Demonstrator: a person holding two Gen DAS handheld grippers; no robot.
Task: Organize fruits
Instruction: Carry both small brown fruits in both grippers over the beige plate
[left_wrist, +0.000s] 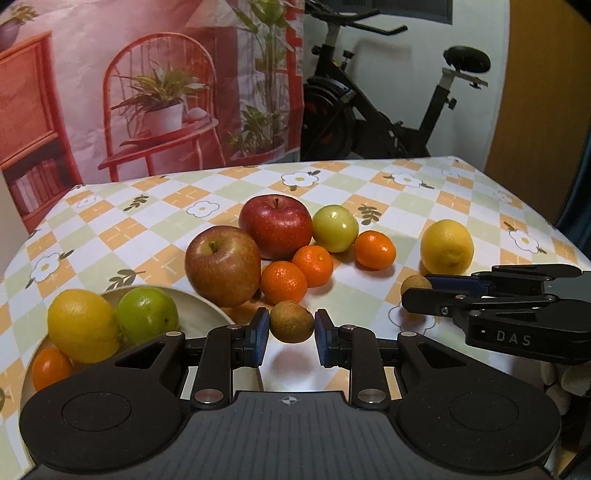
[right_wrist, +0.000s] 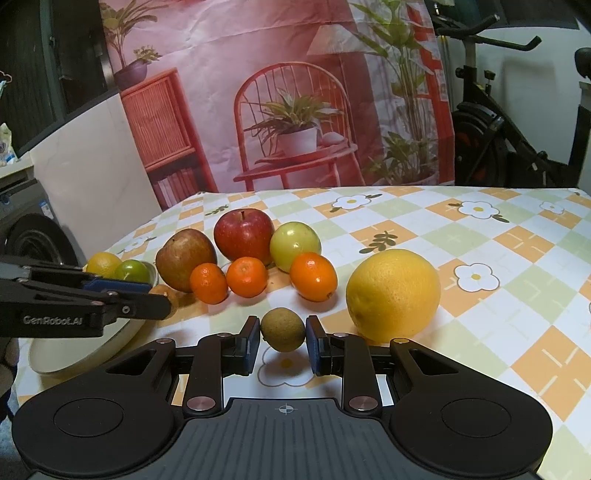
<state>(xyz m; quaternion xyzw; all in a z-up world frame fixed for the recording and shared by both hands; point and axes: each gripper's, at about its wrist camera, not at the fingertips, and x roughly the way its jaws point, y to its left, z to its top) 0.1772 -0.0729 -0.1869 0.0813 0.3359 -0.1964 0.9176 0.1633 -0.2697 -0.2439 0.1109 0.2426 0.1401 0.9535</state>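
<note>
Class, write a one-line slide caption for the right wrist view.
Right gripper brackets a small brown fruit beside a lemon.

The left gripper (left_wrist: 291, 330) is low and points straight ahead; its two blue pads (left_wrist: 260, 330) stand a little way apart and both press on a small brown fruit (left_wrist: 291, 321); from the other camera it comes in flat from the left side (right_wrist: 155, 291). The right gripper (right_wrist: 283, 334) is low too and points ahead; its blue pads (right_wrist: 313, 339) squeeze another small brown fruit (right_wrist: 283, 329) from both sides; in the left camera it reaches in sideways from the right (left_wrist: 424, 286), black arms level, one finger above the other.
</note>
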